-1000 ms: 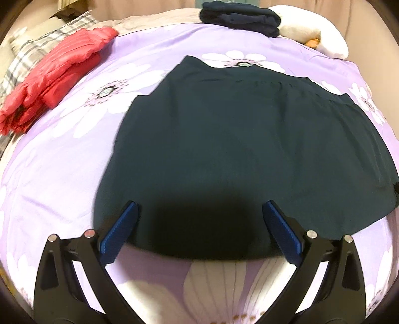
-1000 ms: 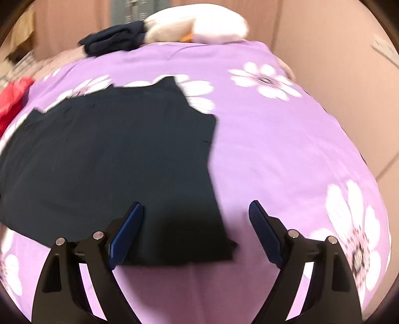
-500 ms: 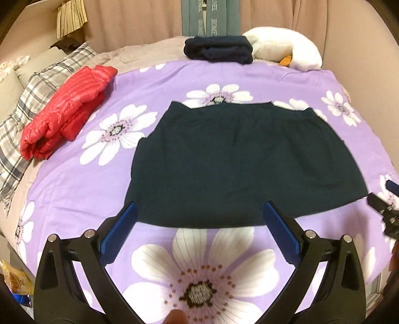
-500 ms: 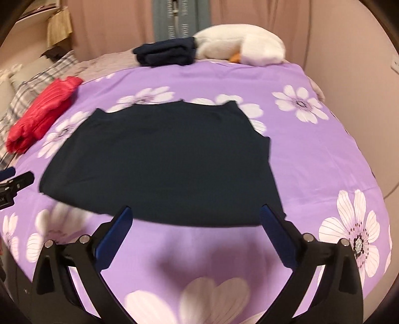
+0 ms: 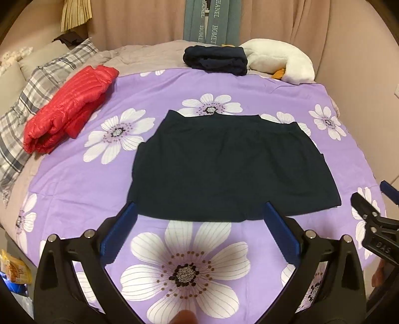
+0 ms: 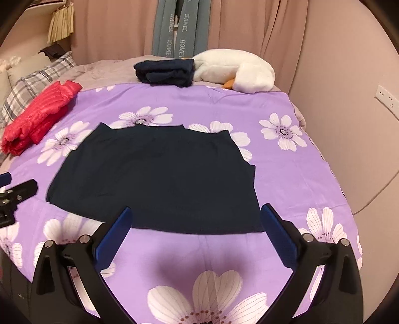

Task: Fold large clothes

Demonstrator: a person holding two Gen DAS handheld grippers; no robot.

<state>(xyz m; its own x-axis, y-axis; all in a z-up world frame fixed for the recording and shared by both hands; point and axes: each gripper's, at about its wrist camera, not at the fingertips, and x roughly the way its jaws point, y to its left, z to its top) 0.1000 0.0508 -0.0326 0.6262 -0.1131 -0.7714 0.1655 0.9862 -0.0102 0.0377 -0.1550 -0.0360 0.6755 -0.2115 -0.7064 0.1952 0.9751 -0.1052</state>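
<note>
Pink curtains and a purple flowered bedspread (image 5: 74,174) frame a dark folded garment (image 5: 232,164) lying flat mid-bed.

Grey-green hanging panels (image 5: 212,22) behind the bed read "HOMEL" and "HANEL" in white letters; the side of the right tongs (image 5: 374,224) carries small raised letters too blurred to read. Left tongs (image 5: 199,231) stand spread wide above the garment's near edge, nothing between their blue pads. Right tongs (image 6: 197,231), having just been opening, are spread wide and bare as well. A red puffer jacket (image 5: 72,109), a folded navy pile (image 5: 217,59) and a white plush goose (image 5: 281,62) lie apart. Only the right view shows a wall socket (image 6: 387,99); only the left shows a yellow packet (image 5: 15,269) beside the bed.
</note>
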